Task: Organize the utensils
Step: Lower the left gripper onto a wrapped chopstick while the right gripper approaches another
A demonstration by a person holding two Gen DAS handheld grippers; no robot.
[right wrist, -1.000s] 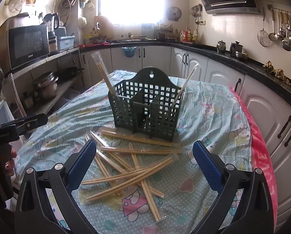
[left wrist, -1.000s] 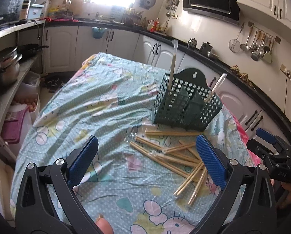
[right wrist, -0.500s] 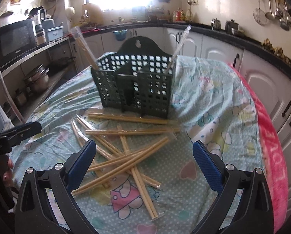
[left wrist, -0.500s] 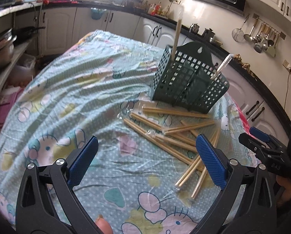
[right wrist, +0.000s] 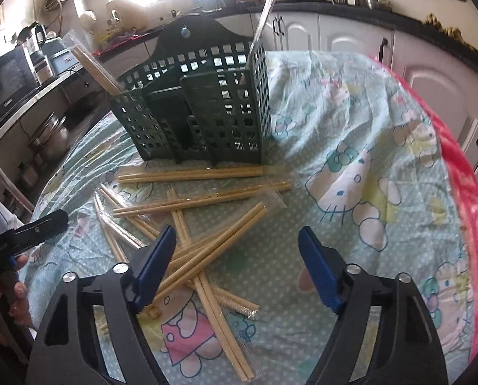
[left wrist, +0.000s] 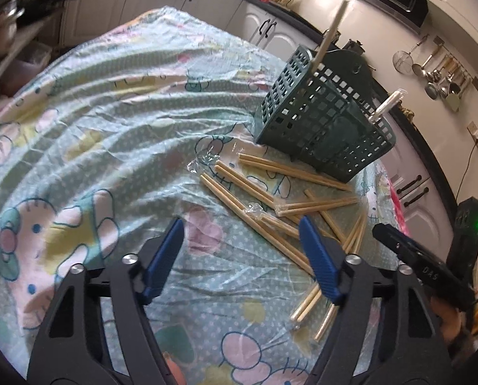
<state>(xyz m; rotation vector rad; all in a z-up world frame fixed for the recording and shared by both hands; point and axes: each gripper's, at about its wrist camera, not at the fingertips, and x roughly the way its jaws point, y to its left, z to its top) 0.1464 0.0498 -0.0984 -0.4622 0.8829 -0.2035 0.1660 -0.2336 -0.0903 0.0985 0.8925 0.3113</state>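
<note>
Several pairs of wooden chopsticks in clear wrappers [left wrist: 271, 205] lie scattered on the patterned tablecloth [left wrist: 110, 122] in front of a dark green lattice utensil basket [left wrist: 322, 118]. Two wrapped pairs stand in the basket's end compartments [right wrist: 94, 70]. My left gripper [left wrist: 242, 250] is open and empty, low over the cloth just left of the pile. My right gripper [right wrist: 237, 253] is open and empty, hovering over the near end of the chopstick pile [right wrist: 207, 224], with the basket [right wrist: 200, 109] beyond it.
The table is ringed by white kitchen cabinets and a black countertop [right wrist: 367, 22]. A pink cloth edge [right wrist: 463, 192] marks the table's right side. Shelves with pots [right wrist: 49, 134] stand to the left. Each gripper shows in the other's view [left wrist: 425, 272].
Both grippers have moved down and forward toward the chopstick pile; the basket and chopsticks now look larger and closer. Both stay open and empty. Nothing on the table has moved.
</note>
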